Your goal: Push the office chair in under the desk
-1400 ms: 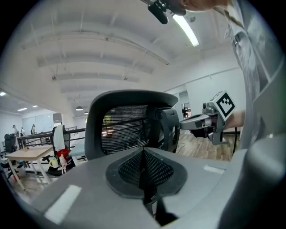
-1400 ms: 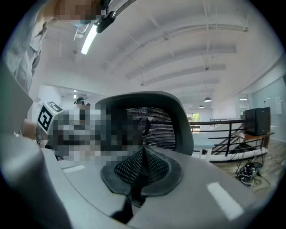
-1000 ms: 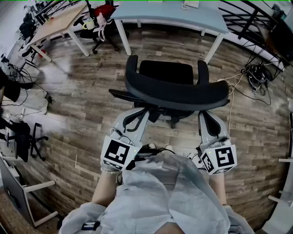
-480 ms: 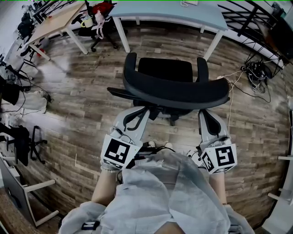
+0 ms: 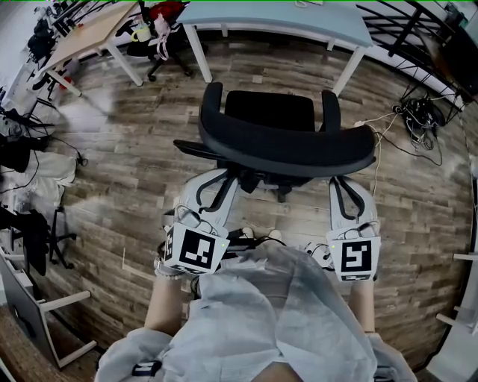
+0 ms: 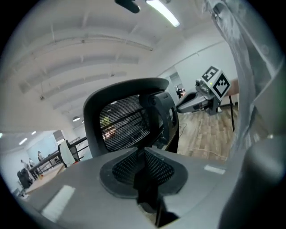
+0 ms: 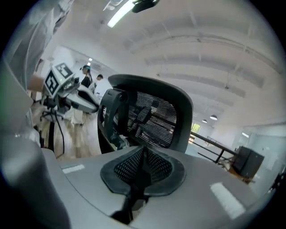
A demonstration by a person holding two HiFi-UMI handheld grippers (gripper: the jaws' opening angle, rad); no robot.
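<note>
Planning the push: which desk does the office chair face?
The pale blue desk straight beyond the office chair, not the wooden desk at far left.

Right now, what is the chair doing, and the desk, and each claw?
office chair: upright on the wood floor, seat facing the desk, not pushed under it yet
desk: standing beyond the chair, with nothing under its near edge
left claw: shut, empty, pointing at the chair's back
right claw: shut, empty, pointing at the chair's back
</note>
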